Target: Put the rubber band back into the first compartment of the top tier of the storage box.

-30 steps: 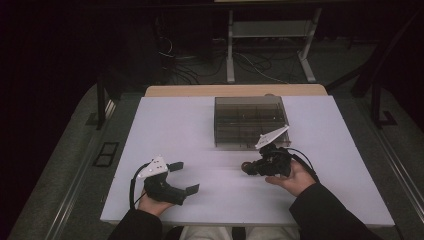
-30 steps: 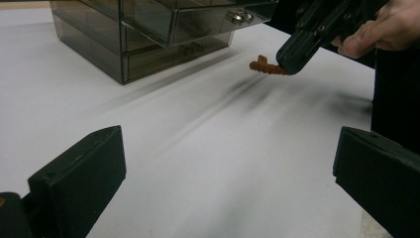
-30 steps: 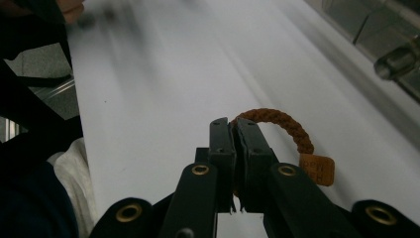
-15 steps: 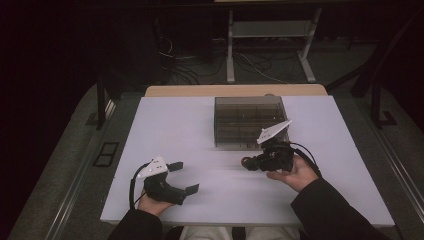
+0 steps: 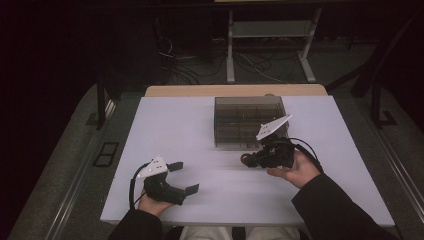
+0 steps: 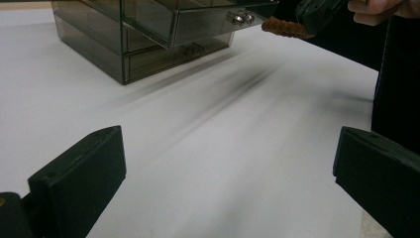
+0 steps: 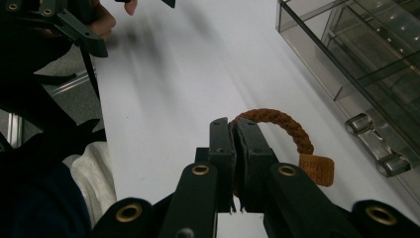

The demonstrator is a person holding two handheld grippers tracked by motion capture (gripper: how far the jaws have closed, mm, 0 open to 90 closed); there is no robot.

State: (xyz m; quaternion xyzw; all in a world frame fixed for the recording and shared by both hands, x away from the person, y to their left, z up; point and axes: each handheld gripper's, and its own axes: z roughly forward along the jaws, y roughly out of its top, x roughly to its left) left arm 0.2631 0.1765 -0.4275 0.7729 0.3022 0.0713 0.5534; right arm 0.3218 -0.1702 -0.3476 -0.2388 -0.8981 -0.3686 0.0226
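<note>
Near the front edge of the desk (image 5: 200,130), toward its left corner, the left gripper (image 5: 182,177) rests with jaws wide apart, nothing between them; farther in and to the right, the right gripper (image 5: 248,159) is clamped on a braided brown ring (image 7: 282,126), held above the surface. Beyond it, toward the far edge, stands the smoked clear drawer box (image 5: 240,122), one drawer slightly out.
</note>
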